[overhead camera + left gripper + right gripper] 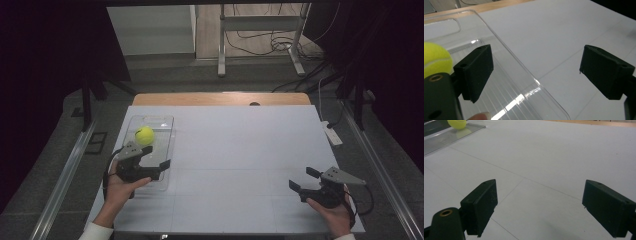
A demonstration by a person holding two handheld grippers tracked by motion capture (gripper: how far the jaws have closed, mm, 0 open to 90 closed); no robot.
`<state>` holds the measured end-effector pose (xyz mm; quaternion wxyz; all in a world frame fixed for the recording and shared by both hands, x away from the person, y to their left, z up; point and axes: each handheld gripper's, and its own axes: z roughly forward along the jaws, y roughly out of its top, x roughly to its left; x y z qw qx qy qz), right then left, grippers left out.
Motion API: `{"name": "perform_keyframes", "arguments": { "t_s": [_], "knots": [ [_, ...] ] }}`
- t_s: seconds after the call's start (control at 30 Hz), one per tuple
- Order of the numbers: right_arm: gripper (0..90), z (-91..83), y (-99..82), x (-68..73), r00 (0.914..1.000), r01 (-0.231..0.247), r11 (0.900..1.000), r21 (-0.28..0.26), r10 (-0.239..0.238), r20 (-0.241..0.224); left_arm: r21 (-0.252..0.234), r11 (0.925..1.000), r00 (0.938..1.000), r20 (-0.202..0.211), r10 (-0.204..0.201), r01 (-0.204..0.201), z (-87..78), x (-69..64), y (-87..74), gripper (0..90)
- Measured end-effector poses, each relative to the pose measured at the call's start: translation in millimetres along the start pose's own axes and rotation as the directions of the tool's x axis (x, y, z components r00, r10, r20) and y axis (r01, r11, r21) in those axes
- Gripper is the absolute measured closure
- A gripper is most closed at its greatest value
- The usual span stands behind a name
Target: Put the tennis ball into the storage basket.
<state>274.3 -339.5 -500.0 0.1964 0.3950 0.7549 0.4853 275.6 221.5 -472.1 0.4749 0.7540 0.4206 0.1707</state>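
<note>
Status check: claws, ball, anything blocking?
Left claw open, empty, over the clear tray. Right claw open, empty, above bare table. Tennis ball sits in tray, untouched. Nothing in the way.

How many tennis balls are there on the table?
1. The yellow tennis ball lies in the clear tray at the table's left side, just beyond the left gripper. No other ball is visible.

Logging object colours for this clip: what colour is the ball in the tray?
Yellow-green. The ball in the clear tray shows best in the high view.
</note>
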Motion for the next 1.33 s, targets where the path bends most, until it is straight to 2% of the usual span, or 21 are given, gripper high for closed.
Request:
{"name": "perform_keyframes", "arguments": {
  "t_s": [0.33,0.57,0.97,1.33],
  "knots": [
    [12.9,1.5,1.1,2.6,0.9999,0.008,1.0000,0.001,-0.008,-0.013,-0.005,0.9998,0.9995,0.026,0.017,-0.017,-8.6,-22.1,-29.5,12.5],
    [13.0,1.0,2.0,5.9,0.9996,0.013,0.9999,-0.001,-0.013,-0.026,-0.009,0.9982,0.9977,0.030,0.060,-0.060,-10.2,-34.3,-40.0,12.0],
    [13.0,2.5,1.5,5.4,0.9993,0.010,0.9999,-0.002,-0.010,-0.037,-0.004,0.9986,0.9983,0.023,0.053,-0.053,-9.2,-34.1,-42.9,11.8],
    [13.0,2.2,2.1,5.4,0.9993,0.012,0.9999,-0.006,-0.012,-0.035,-0.007,0.9995,0.9991,0.031,0.030,-0.030,-10.9,-32.8,-42.5,11.8]
  ]
}}
